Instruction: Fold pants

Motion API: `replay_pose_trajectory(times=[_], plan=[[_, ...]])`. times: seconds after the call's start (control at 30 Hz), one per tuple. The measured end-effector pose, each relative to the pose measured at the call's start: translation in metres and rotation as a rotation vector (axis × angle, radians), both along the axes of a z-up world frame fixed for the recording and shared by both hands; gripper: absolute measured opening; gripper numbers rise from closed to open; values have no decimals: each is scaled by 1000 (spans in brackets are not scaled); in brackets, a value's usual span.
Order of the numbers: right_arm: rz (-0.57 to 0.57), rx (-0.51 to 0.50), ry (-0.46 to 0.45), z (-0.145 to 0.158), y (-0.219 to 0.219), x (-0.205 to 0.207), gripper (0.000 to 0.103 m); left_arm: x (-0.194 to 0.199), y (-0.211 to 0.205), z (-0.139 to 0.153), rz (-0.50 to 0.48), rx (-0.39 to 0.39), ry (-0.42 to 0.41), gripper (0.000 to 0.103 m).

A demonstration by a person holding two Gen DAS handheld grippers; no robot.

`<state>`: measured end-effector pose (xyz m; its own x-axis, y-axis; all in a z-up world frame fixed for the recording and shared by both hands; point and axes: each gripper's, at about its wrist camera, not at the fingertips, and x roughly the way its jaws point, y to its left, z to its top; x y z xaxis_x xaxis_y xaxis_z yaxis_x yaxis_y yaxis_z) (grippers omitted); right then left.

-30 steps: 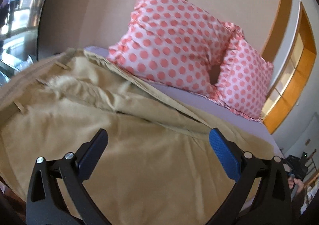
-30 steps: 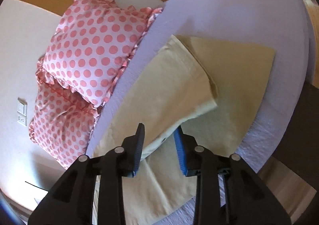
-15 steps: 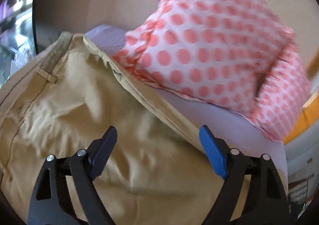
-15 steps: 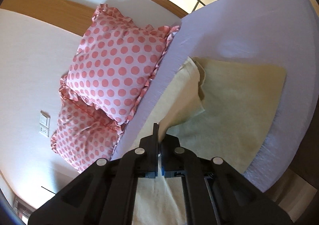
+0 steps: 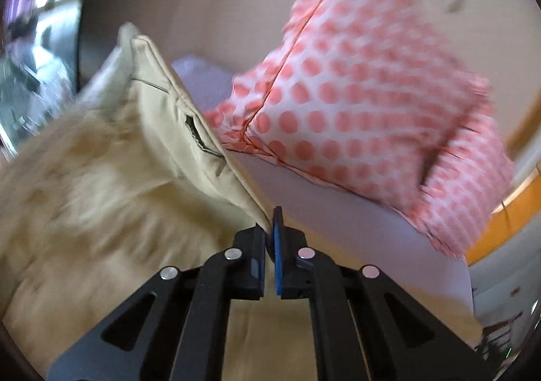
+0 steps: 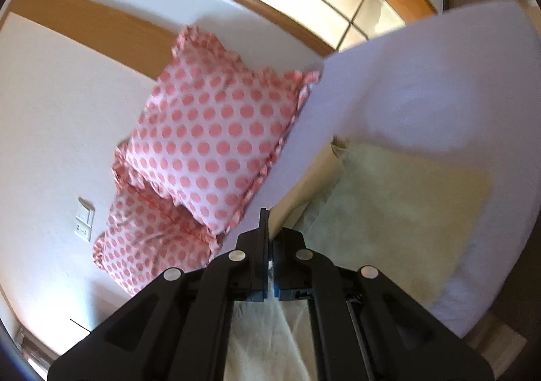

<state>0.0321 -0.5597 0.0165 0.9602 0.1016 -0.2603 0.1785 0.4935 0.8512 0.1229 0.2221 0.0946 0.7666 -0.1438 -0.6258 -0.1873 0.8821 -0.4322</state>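
Beige pants (image 5: pixel 111 185) lie on a lilac bed (image 5: pixel 338 212). In the left wrist view my left gripper (image 5: pixel 270 229) is shut on the pants' far edge, and the waist end with a pocket slit rises from it. In the right wrist view my right gripper (image 6: pixel 269 229) is shut on the far edge of a pant leg (image 6: pixel 389 205) and lifts it off the bed (image 6: pixel 439 83). The lower leg layer lies flat beneath.
Two pink polka-dot pillows (image 5: pixel 355 93) lean on the wall at the head of the bed; they also show in the right wrist view (image 6: pixel 209 151). A wall switch (image 6: pixel 84 218) sits beside them. The bed edge (image 6: pixel 473 296) drops off at the right.
My left gripper went from wide open to shut on the pants' edge and raised it. My right gripper closed on the leg edge and has lifted it higher.
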Motion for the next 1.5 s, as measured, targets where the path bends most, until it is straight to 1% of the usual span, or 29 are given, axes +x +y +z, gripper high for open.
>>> replay_pose_trajectory(times=[0.07,0.13,0.2,0.23,0.27,0.3,0.37,0.47,0.57,0.63,0.7,0.73,0.77,0.8,0.83,0.87,0.9,0.93,1.03,1.1,1.13,1.17,1.3,1.37,1.4,1.47,1.5], plan=[[-21,-4,14,-3,-6,-11,2,-56,-2,3,2,20,-27,8],[-38,10,65,-17,-10,-18,2,-112,-6,-16,24,29,-8,9],[-49,26,121,-32,-14,-21,2,-146,-6,-38,49,12,24,9],[-54,36,142,-40,-16,-23,2,-160,-6,-50,58,-10,35,9],[-59,39,154,-44,-16,-24,2,-174,-6,-64,73,-37,52,9],[-64,37,162,-48,-17,-25,2,-185,-6,-72,78,-48,59,9],[-67,28,173,-50,-18,-26,2,-194,-10,-78,82,-43,43,9],[-67,4,174,-48,-16,-27,2,-203,-11,-78,87,-21,5,9],[-71,-7,183,-48,-16,-28,2,-203,-16,-79,86,-12,-7,9],[-73,-15,204,-49,-16,-26,2,-203,-16,-82,81,-24,-7,11],[-96,-65,236,-44,-12,-29,3,-206,-15,-83,71,-30,-15,13],[-107,-80,242,-42,-11,-32,12,-209,-15,-83,63,-30,-25,15],[-140,-107,255,-38,-11,-38,38,-215,-15,-81,53,-25,-40,17],[-166,-129,252,-34,-11,-43,54,-219,-16,-80,48,-18,-52,23],[-203,-158,234,-30,-11,-50,64,-225,-15,-78,48,-8,-66,30],[-214,-178,235,-28,-12,-52,63,-230,-15,-76,55,3,-82,34],[-214,-191,243,-28,-13,-51,62,-234,-13,-74,68,16,-93,45],[-209,-191,249,-30,-14,-50,55,-240,-11,-72,90,28,-107,52],[-187,-166,277,-42,-15,-44,47,-251,-3,-73,118,7,-126,53],[-197,-197,264,-44,-10,-44,46,-253,1,-76,118,-22,-128,54],[-187,-201,257,-44,-8,-44,42,-254,1,-77,114,-32,-129,55],[-156,-184,242,-48,-6,-42,35,-254,1,-78,102,-41,-134,55],[-94,-216,210,-50,11,-43,30,-257,-7,-78,35,-57,-179,57],[-56,-230,182,-53,18,-40,22,-256,-15,-75,-4,-51,-203,61],[-49,-247,177,-54,22,-37,20,-256,-19,-74,-18,-46,-208,63],[-50,-273,166,-55,26,-32,9,-254,-26,-73,-54,-35,-216,64],[-45,-271,153,-54,27,-30,6,-254,-28,-73,-61,-30,-217,67]])
